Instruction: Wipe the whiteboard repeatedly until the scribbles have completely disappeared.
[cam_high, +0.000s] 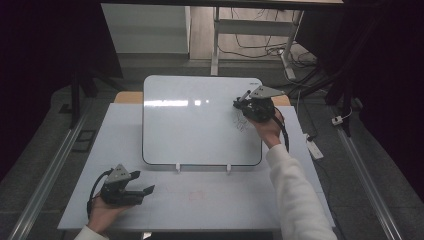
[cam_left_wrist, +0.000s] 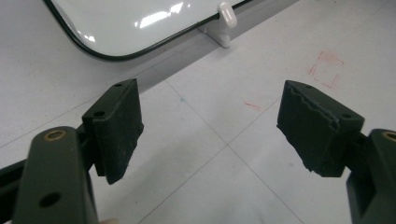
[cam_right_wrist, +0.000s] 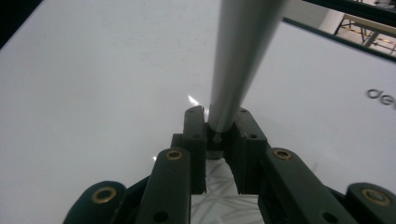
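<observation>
Landmark: the whiteboard (cam_high: 200, 120), lying on the far half of the table (cam_high: 200, 205).
Right gripper (cam_high: 246, 106): over the whiteboard's right part, near its far right corner, jaws closed on a marker (cam_right_wrist: 238, 60).
Marker: reaches from the jaws out over the whiteboard towards its far edge.
Scribbles (cam_high: 242, 123): on the whiteboard, just on the near side of the right gripper.
Clips (cam_high: 177, 168): two on the whiteboard's near edge, touching the table.
Left gripper (cam_high: 145, 192): on the near side of the whiteboard, off its left corner, low over the table, jaws apart.
Drawn square (cam_left_wrist: 324, 70): on the table, on the near side of the whiteboard, right of the left gripper.
Desk frame (cam_high: 250, 30): behind the whiteboard, on the floor beyond the table.
</observation>
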